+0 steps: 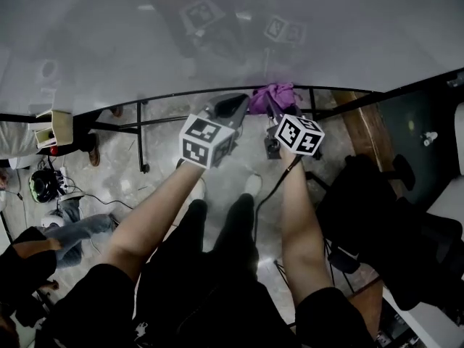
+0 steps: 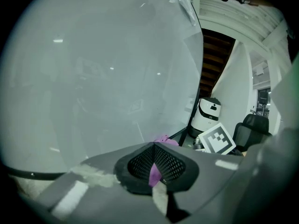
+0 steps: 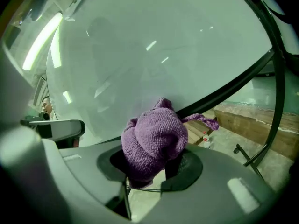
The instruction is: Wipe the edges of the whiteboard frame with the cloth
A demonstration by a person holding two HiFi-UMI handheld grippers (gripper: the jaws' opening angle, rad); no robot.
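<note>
The whiteboard (image 1: 217,42) fills the top of the head view, and its black frame (image 1: 167,94) runs along the lower edge. A purple cloth (image 1: 272,96) is bunched against that frame. My right gripper (image 1: 274,118) is shut on the cloth (image 3: 154,141), which bulges out of its jaws against the black frame (image 3: 224,90). My left gripper (image 1: 239,107) sits just left of it. Its jaws are closed with a thin strip of the purple cloth (image 2: 154,174) pinched between the pads. More cloth (image 2: 163,139) shows beyond its tip, by the board (image 2: 93,78).
The board's black stand legs (image 1: 141,143) reach the floor below the frame. A small shelf (image 1: 54,129) and a seated person (image 1: 69,227) are at the left. A black chair (image 1: 377,216) and wooden boards (image 1: 362,129) are at the right. A white machine (image 2: 208,115) stands past the board's corner.
</note>
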